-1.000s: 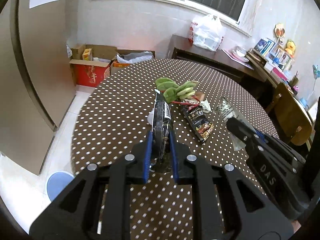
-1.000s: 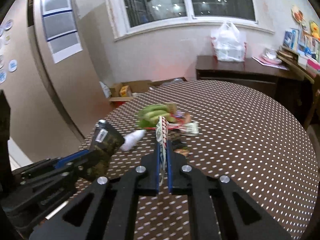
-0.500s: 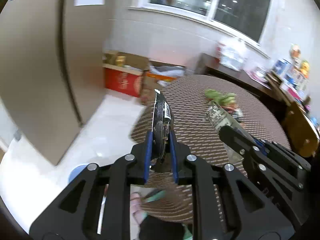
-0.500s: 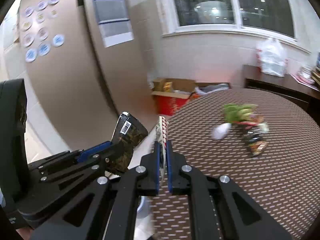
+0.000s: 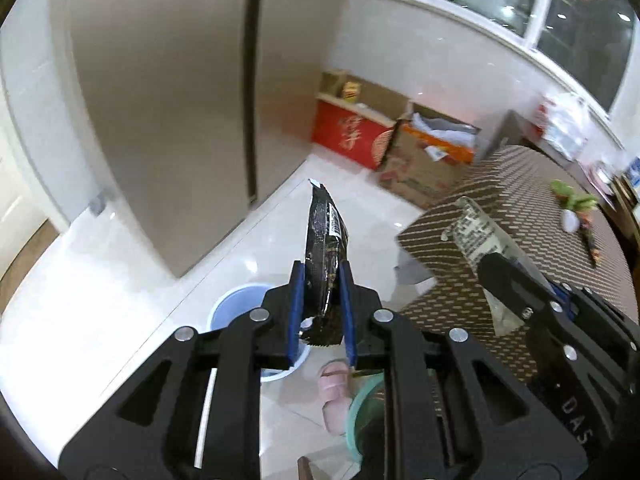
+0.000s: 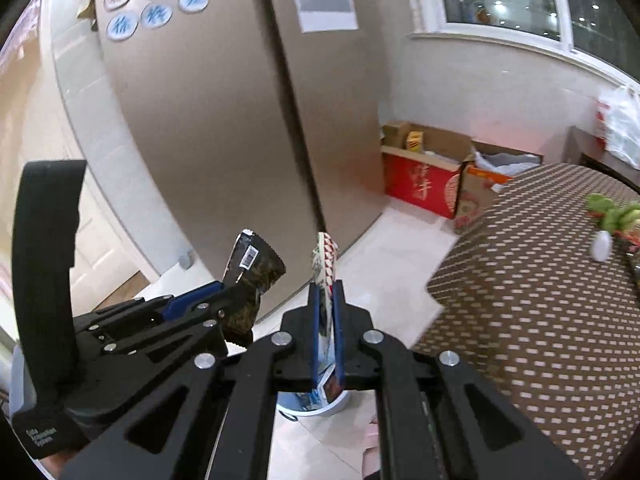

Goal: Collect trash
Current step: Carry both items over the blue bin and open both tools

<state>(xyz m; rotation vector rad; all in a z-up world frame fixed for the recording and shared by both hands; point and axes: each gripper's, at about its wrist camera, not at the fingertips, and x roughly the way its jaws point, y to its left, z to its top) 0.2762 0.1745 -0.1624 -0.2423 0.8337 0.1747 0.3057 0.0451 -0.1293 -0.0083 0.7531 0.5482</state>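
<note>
In the left wrist view, the left tool [image 5: 322,308] is clamped narrow on a black snack wrapper [image 5: 325,256] that stands up between its blue pads, and a pale blue bin [image 5: 240,312] sits on the white floor just below, at about 7 o'clock from the wrapper. At 3 o'clock the right tool [image 5: 496,270] grips a printed clear wrapper [image 5: 476,236], with the brown dotted surface [image 5: 520,208] behind it, where green banana-like fruit [image 5: 572,200] and a few small scraps lie at the far side. In the right wrist view, the right tool [image 6: 326,312] is pinched nearly closed on a thin red-and-white patterned wrapper [image 6: 325,264], its lower end hanging over the pale blue bin [image 6: 308,410] at 6 o'clock; the left tool [image 6: 224,300] at 9 o'clock holds its dark wrapper [image 6: 250,268]. Judging by this, two pieces are gathered but not dropped, and litter remains on the surface.
</note>
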